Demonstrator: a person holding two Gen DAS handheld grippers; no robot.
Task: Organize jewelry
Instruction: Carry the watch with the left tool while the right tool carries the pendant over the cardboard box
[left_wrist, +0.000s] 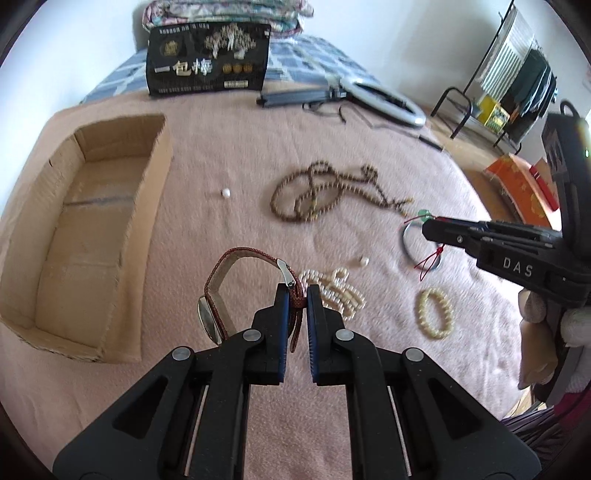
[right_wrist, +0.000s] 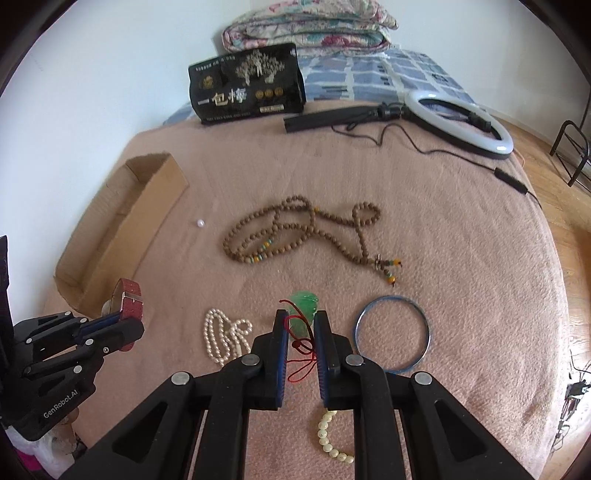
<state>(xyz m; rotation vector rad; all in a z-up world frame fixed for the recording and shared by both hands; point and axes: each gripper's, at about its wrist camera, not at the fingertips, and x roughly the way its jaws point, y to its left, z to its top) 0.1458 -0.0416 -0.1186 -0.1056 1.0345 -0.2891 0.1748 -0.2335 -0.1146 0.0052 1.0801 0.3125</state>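
Observation:
My left gripper (left_wrist: 297, 295) is shut on the strap of a red-strapped watch (left_wrist: 243, 253), which hangs above the pink blanket. It appears again at the left of the right wrist view as the left gripper (right_wrist: 129, 325) with the watch (right_wrist: 131, 299). My right gripper (right_wrist: 301, 321) is shut on a green jade pendant (right_wrist: 304, 301), and its red cord dangles between the fingers. The left wrist view shows the right gripper (left_wrist: 424, 227) with the cord hanging below it. An open cardboard box (left_wrist: 147, 206) lies to the left.
On the blanket lie a brown bead necklace (right_wrist: 295, 232), a pearl necklace (right_wrist: 221, 339), a cream bead bracelet (right_wrist: 328, 439), a thin bangle (right_wrist: 391, 332) and a loose pearl (right_wrist: 200, 223). A black bag (right_wrist: 247, 85) and a ring light (right_wrist: 461, 122) lie at the back.

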